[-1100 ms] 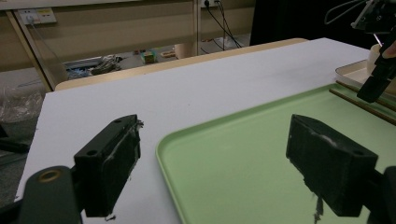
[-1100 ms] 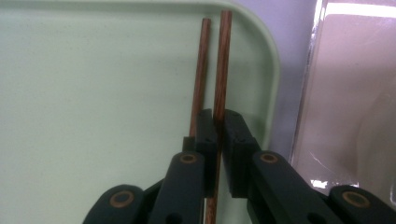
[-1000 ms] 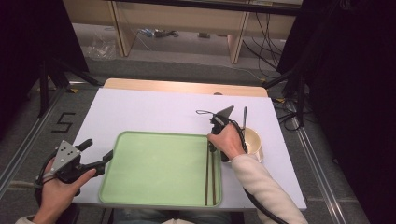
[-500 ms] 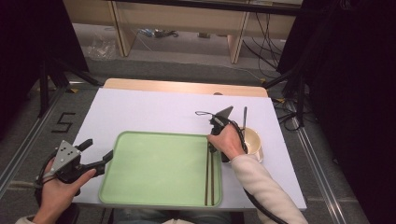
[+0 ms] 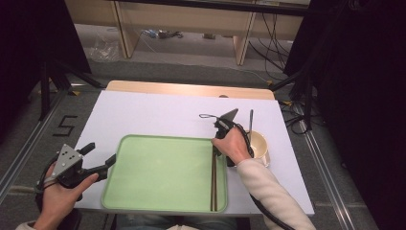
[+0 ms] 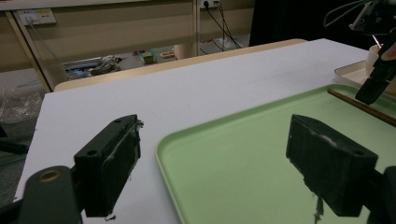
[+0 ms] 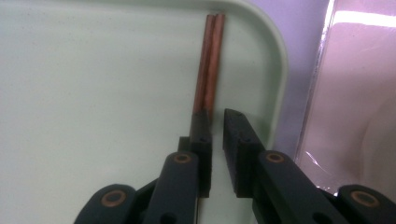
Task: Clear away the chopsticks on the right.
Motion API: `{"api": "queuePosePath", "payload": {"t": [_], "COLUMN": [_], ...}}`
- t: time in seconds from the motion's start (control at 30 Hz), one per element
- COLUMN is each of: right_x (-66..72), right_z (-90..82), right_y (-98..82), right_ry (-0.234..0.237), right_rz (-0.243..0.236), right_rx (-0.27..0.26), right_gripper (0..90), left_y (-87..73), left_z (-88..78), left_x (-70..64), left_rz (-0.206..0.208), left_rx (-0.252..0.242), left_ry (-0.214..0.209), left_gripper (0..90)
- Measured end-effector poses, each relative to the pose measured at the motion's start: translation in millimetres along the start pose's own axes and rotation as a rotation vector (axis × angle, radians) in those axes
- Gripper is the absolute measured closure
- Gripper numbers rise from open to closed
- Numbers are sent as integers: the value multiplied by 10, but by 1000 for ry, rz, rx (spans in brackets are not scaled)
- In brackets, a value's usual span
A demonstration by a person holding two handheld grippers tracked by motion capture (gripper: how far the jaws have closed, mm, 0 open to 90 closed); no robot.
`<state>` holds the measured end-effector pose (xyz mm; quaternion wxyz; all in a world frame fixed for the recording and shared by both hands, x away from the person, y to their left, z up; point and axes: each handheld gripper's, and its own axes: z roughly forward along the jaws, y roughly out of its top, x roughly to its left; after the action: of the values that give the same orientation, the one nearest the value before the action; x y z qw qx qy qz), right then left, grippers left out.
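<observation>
Right gripper jaws just opening, slim wooden chopsticks

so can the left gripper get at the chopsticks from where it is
Probably not without moving: the left gripper sits at the tray's left edge, while the chopsticks lie along its right side, under the right gripper.

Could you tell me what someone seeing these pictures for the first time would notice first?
The pale green tray in the middle of the white table stands out, with a pair of brown chopsticks lying along its right edge. The right hand-held gripper is down at the far end of the chopsticks; its jaws have just been opening, a narrow gap between them. The left hand-held gripper straddles the tray's left rim, jaws wide apart.
</observation>
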<state>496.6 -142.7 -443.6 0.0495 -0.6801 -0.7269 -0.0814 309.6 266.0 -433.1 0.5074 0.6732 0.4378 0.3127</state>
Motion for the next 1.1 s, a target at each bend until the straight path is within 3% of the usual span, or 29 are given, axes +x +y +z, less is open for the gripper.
{"api": "queuePosePath", "payload": {"t": [0.03,0.1,0.13,0.17,0.2,0.27,0.3,0.4,0.43,0.47,0.5,0.53,0.57,0.6,0.63,0.67,0.7,0.73,0.8,0.83,0.9,0.93,0.97,1.0,1.1], "right_x": [-11,-4,-34,9,-35,-23,-38,0,-17,5,-33,12,5,2,2,-3,-15,-15,-6,-6,-3,-3,-7,-7,-9], "right_z": [-7,-9,-29,-52,-60,-87,-116,-160,-173,-188,-201,-212,-220,-221,-221,-223,-228,-228,-251,-251,-264,-270,-275,-275,-274], "right_y": [-6,-10,-5,-3,-3,-10,-19,-40,-43,-58,-60,-88,-97,-114,-114,-133,-159,-159,-213,-213,-251,-276,-288,-288,-339], "right_ry": [0,3,-5,13,0,7,-5,-13,-11,-15,-19,-27,3,-50,-50,-59,-99,-99,-167,-167,-200,-206,-204,-204,-229], "right_rz": [-17,-7,-52,8,-71,-74,-146,-116,-189,-193,-323,-296,-353,-439,-439,-492,-616,-616,-814,-814,-916,-993,-1026,-1026,-1125], "right_rx": [-4,-16,-2,7,-6,-25,-76,-73,-103,-115,-140,-141,-143,-167,-167,-186,-245,-245,-280,-280,-285,-294,-295,-295,-300], "right_gripper": [822,818,816,811,801,781,760,747,735,729,694,680,661,641,641,632,611,611,569,569,541,519,515,515,504], "left_y": [0,0,0,0,0,0,0,-1,-1,-1,-1,-1,-1,-1,-1,-1,-1,-1,-2,-1,-1,-2,-2,-2,-3], "left_z": [0,0,1,1,0,0,1,2,2,2,1,1,2,1,2,2,2,3,4,5,5,6,7,7,8], "left_x": [0,0,-1,-1,-1,0,-1,-4,-4,-4,-4,-3,-4,-4,-4,-5,-5,-5,-6,-6,-7,-7,-7,-7,-7], "left_rz": [1,1,0,0,0,0,1,0,0,0,1,1,0,1,2,0,0,1,2,2,1,1,1,1,2], "left_rx": [-1,0,-1,-1,-1,-1,-1,-1,-2,-2,-1,-1,-2,-1,-1,-2,-2,-2,-1,-1,-1,-1,-1,-1,0], "left_ry": [0,0,0,-1,0,0,-1,-1,-2,-2,-2,-2,-2,-3,-3,-3,-3,-3,-3,-4,-3,-3,-3,-3,-3], "left_gripper": [172,172,172,172,172,172,172,172,172,172,173,173,173,173,173,172,173,173,172,172,172,172,172,172,172]}}
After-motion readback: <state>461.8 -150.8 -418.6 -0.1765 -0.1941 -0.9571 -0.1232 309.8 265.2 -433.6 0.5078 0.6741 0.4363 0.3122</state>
